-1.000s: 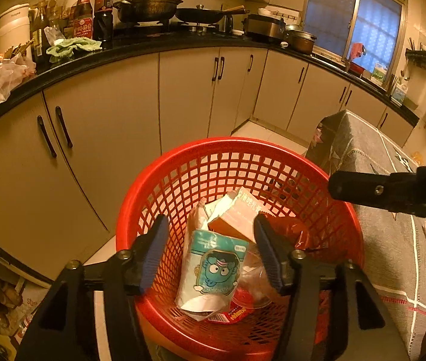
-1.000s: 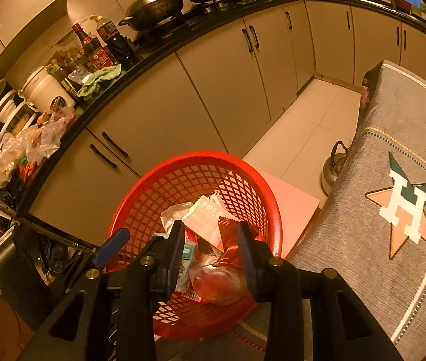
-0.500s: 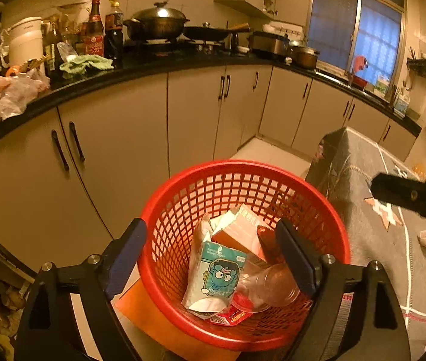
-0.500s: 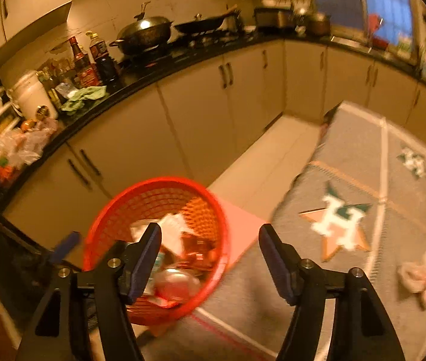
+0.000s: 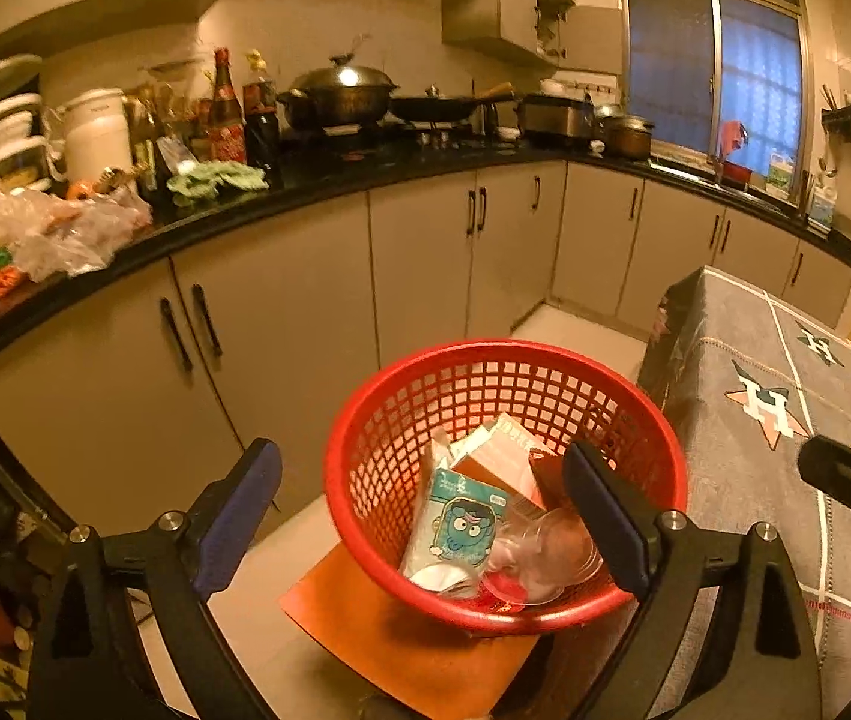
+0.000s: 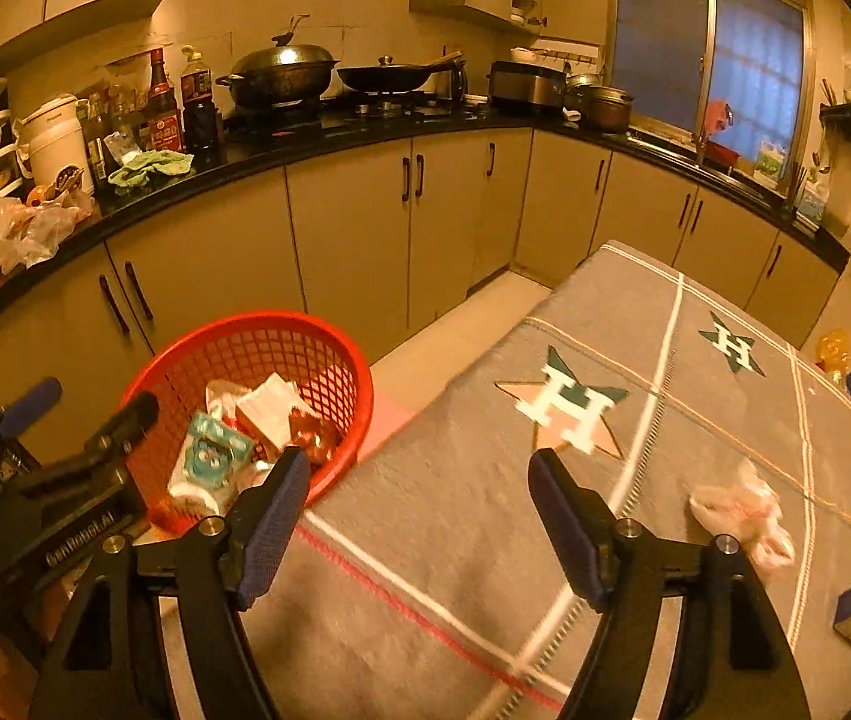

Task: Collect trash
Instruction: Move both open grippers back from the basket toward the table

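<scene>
Drop done; both hands free
Left hand-held gripper (image 5: 422,516) and right hand-held gripper (image 6: 419,519) opening, nothing between jaws; trash now in red basket (image 5: 365,420) lower centre; crumpled wrapper (image 6: 737,510) remains on cloth, lower right.

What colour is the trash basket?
Red, an open plastic lattice. The basket shows best in the left wrist view.

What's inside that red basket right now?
The red basket holds a packet with a blue cartoon face, a white-and-orange carton, a clear plastic cup and a brown wrapper. Anything beneath that pile is covered.
</scene>
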The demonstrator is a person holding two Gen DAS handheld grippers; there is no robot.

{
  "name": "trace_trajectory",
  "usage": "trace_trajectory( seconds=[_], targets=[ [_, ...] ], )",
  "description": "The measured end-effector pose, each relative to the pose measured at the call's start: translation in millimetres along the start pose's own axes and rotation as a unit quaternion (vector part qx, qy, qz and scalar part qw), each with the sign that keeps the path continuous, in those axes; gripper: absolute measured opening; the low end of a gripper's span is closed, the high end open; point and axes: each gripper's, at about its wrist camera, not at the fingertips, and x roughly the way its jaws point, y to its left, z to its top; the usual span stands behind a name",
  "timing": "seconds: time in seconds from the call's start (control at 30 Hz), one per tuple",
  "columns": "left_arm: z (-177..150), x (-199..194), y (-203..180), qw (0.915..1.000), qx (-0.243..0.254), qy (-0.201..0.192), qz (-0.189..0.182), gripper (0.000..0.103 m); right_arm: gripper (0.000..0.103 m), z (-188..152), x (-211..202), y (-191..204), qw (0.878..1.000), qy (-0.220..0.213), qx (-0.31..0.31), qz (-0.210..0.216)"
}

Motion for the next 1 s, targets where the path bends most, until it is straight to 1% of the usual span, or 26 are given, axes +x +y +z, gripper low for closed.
trace_trajectory(
  seconds=[0.03,0.13,0.23,0.33,0.37,0.47,0.53,0.63,0.67,0.73,0.83,0.93,1.0],
  targets=[
    [-1,-6,0,1.0,0.0,-0.006,0.003,0.095,0.079,-4,-5,-2,1.0,-0.003,0.0,-0.003],
    [-5,-26,0,0.9997,0.003,-0.021,-0.01,0.095,0.079,-16,-19,-6,1.0,-0.013,-0.009,-0.014],
    [-10,-46,2,0.9992,0.007,-0.04,-0.008,0.095,0.08,-28,-32,-10,0.999,-0.024,-0.019,-0.02],
    [-15,-62,2,0.9987,0.005,-0.049,-0.009,0.097,0.08,-39,-45,-14,0.998,-0.042,-0.026,-0.028],
    [-17,-64,1,0.9987,0.007,-0.049,-0.006,0.1,0.08,-42,-49,-15,0.998,-0.048,-0.027,-0.028],
    [-23,-73,-6,0.998,0.016,-0.058,0.019,0.1,0.08,-52,-62,-19,0.997,-0.067,-0.031,-0.027],
    [-29,-78,-11,0.9977,0.022,-0.059,0.024,0.1,0.081,-60,-72,-22,0.995,-0.085,-0.038,-0.027],
    [-34,-81,-16,0.9985,0.022,-0.048,0.014,0.101,0.083,-66,-80,-26,0.994,-0.101,-0.041,-0.027],
    [-36,-82,-19,0.9985,0.023,-0.047,0.016,0.101,0.083,-68,-82,-28,0.993,-0.104,-0.039,-0.025],
    [-38,-84,-24,0.998,0.028,-0.049,0.03,0.101,0.084,-71,-82,-34,0.993,-0.107,-0.033,-0.02],
    [-39,-86,-30,0.9975,0.036,-0.048,0.038,0.101,0.084,-75,-81,-42,0.994,-0.107,-0.026,-0.02],
    [-40,-87,-37,0.996,0.044,-0.052,0.057,0.101,0.084,-78,-79,-48,0.994,-0.108,-0.022,-0.025],
    [-41,-87,-43,0.9949,0.053,-0.054,0.067,0.101,0.084,-79,-77,-54,0.994,-0.106,-0.013,-0.02]
  ],
)
